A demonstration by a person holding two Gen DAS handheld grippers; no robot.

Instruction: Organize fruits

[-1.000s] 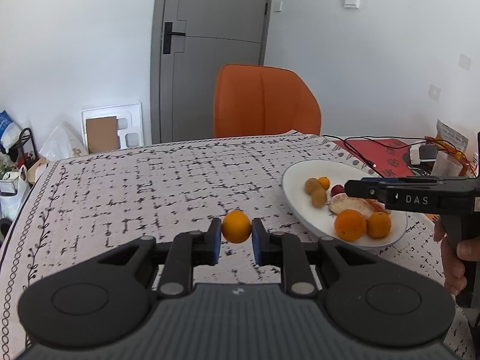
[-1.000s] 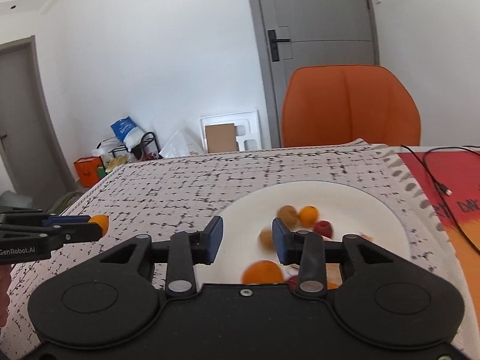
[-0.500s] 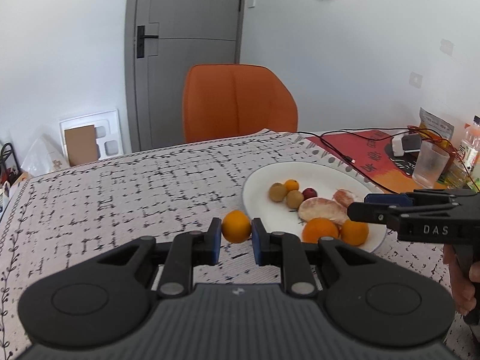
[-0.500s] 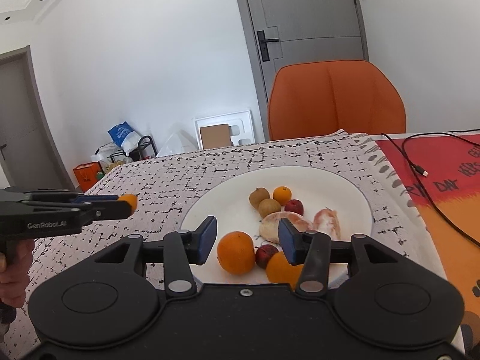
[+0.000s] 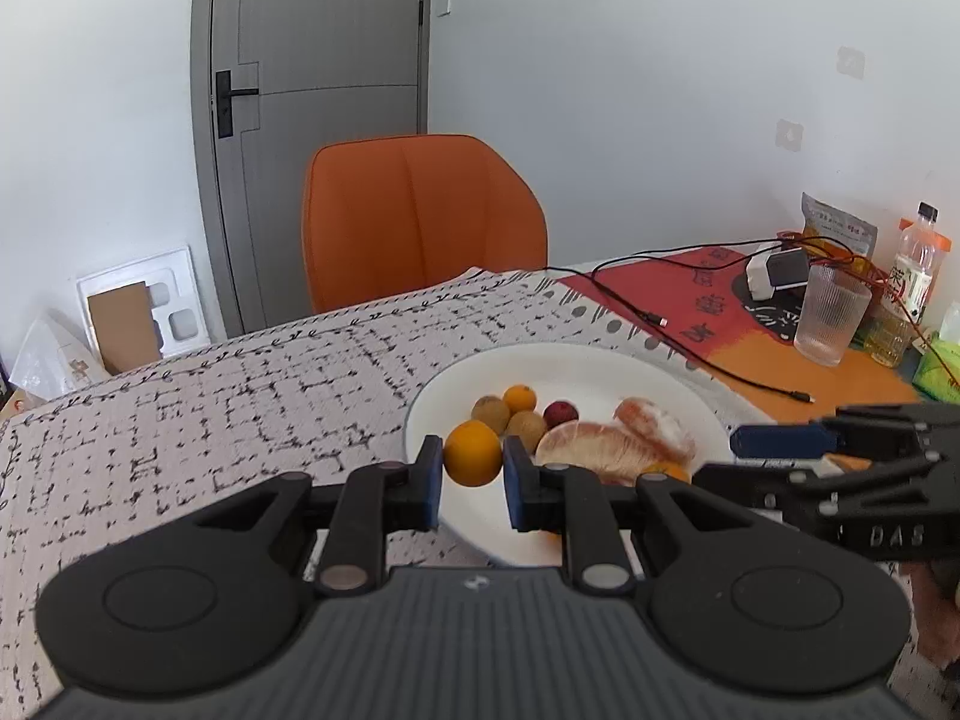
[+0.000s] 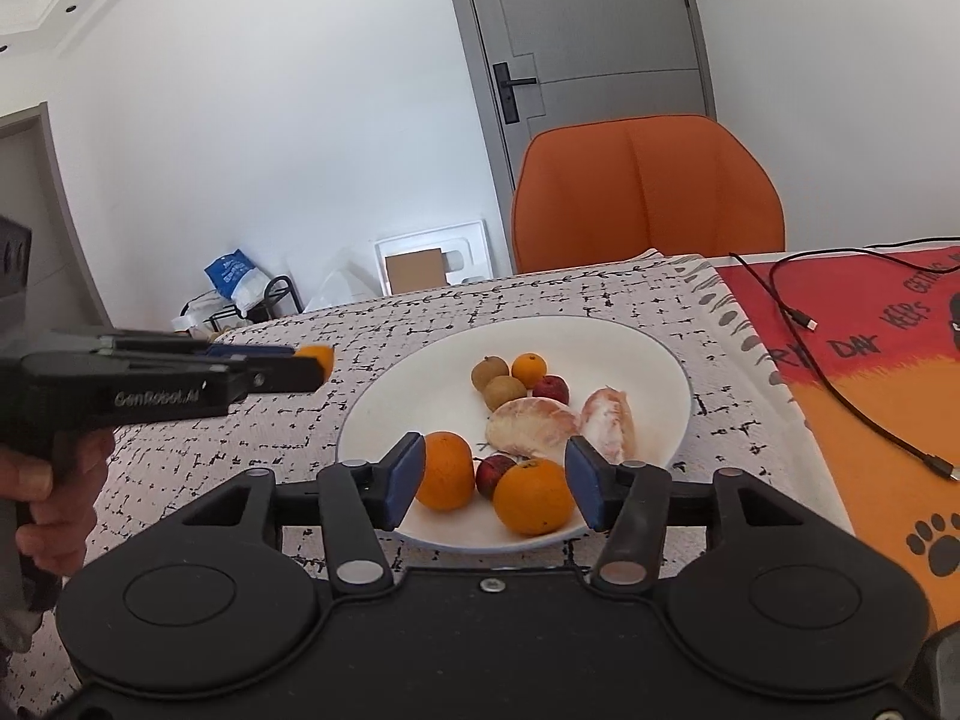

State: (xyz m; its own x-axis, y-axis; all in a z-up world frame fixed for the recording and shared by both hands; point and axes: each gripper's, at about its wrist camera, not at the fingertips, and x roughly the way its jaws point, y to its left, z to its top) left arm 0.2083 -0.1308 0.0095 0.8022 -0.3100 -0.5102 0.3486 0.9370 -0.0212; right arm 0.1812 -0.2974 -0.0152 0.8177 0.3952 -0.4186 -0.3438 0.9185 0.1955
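Orange mandarin (image 5: 472, 455) between jaws (left)

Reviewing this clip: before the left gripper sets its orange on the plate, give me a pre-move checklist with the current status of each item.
1. Grip: left gripper shut on the small orange, fruit centred between the pads: ok.
2. Target in view: white plate fully visible from the right wrist: ok.
3. Free landing spot: bare plate area left of the two brown fruits: ok.
4. Right gripper open and empty, low over the plate's near edge, around the two big oranges: not ok, may crowd the drop.
5. Height of the orange above the plate: cannot tell.
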